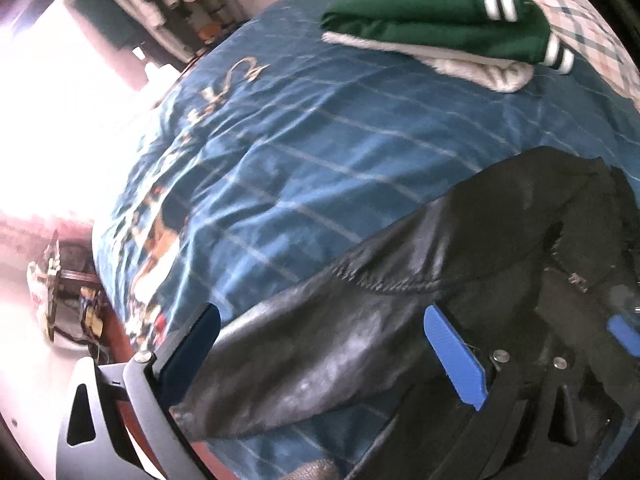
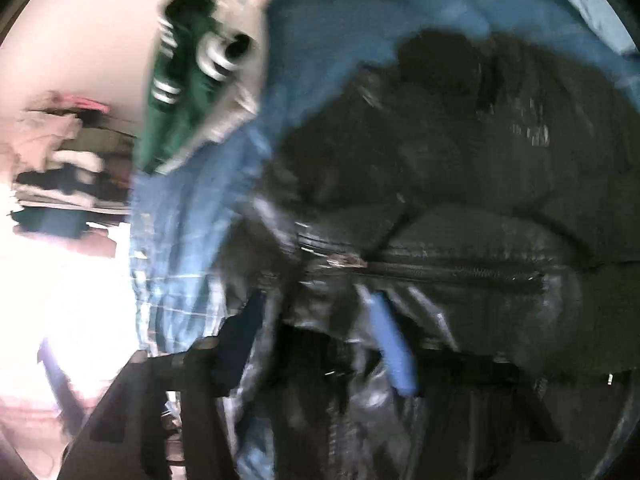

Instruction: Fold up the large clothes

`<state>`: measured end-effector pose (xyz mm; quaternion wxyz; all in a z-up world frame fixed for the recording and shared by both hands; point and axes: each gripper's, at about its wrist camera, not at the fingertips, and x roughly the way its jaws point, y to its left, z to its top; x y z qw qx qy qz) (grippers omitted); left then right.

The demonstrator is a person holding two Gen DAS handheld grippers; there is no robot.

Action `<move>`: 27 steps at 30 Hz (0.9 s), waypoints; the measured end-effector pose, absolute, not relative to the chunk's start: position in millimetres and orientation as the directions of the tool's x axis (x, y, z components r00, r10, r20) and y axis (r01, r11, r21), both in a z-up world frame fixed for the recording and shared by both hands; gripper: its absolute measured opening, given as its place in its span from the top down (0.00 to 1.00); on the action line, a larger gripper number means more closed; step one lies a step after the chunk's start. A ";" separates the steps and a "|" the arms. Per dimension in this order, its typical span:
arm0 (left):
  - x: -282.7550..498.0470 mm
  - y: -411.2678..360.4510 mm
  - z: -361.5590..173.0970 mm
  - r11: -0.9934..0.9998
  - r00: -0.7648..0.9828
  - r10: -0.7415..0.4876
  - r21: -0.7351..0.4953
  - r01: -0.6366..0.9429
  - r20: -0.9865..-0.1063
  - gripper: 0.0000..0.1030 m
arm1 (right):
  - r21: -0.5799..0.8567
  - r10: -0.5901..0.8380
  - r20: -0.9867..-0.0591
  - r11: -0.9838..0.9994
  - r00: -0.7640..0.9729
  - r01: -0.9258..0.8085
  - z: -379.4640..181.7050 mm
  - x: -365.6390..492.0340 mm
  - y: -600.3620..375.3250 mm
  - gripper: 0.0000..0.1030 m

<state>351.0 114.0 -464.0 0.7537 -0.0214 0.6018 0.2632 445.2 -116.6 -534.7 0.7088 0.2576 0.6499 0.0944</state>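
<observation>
- Blue bed cover spread wide under everything, taken as landmark.
- Black leather jacket lying on the cover's near edge, sleeve stretching long toward the cover's near left corner.
- Folded green garment resting at the cover's far end, well apart from the jacket.
- Left gripper spread wide, straddling the sleeve, gripping nothing; probably the nearer tool for the sleeve.
- Right gripper roughly half open over the jacket's zipper; blurred, leather between pads, no visible pinch.

We note a glossy black leather jacket, a matt wrinkled cloth bedspread, and ribbed blue plastic pads.
</observation>
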 end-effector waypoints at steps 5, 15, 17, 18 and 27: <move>306.5 151.6 -473.9 0.786 0.045 0.334 0.252 -0.564 -0.941 0.00 | 0.453 0.450 -0.891 0.882 0.053 0.126 -550.6 446.1 -102.9 0.49; 134.2 229.5 -538.1 0.290 0.130 -0.099 -0.153 -0.945 -0.987 0.00 | 0.459 0.461 -0.879 0.887 0.123 -0.039 -473.6 372.0 -136.6 0.48; 113.9 242.8 -559.3 0.134 0.234 -0.140 -0.252 -0.958 -0.962 0.00 | 0.462 0.461 -0.881 0.887 0.104 -0.020 -478.3 359.1 -140.0 0.48; 105.7 250.1 -571.2 0.054 0.294 -0.146 -0.304 -0.951 -0.945 0.01 | 0.464 0.463 -0.881 0.886 0.095 -0.012 -481.4 353.6 -143.7 0.47; 108.5 305.1 -577.9 -0.051 0.320 0.091 -0.325 -0.944 -0.943 0.79 | 0.334 0.331 -0.942 0.940 0.047 0.065 -531.5 319.2 -148.2 0.47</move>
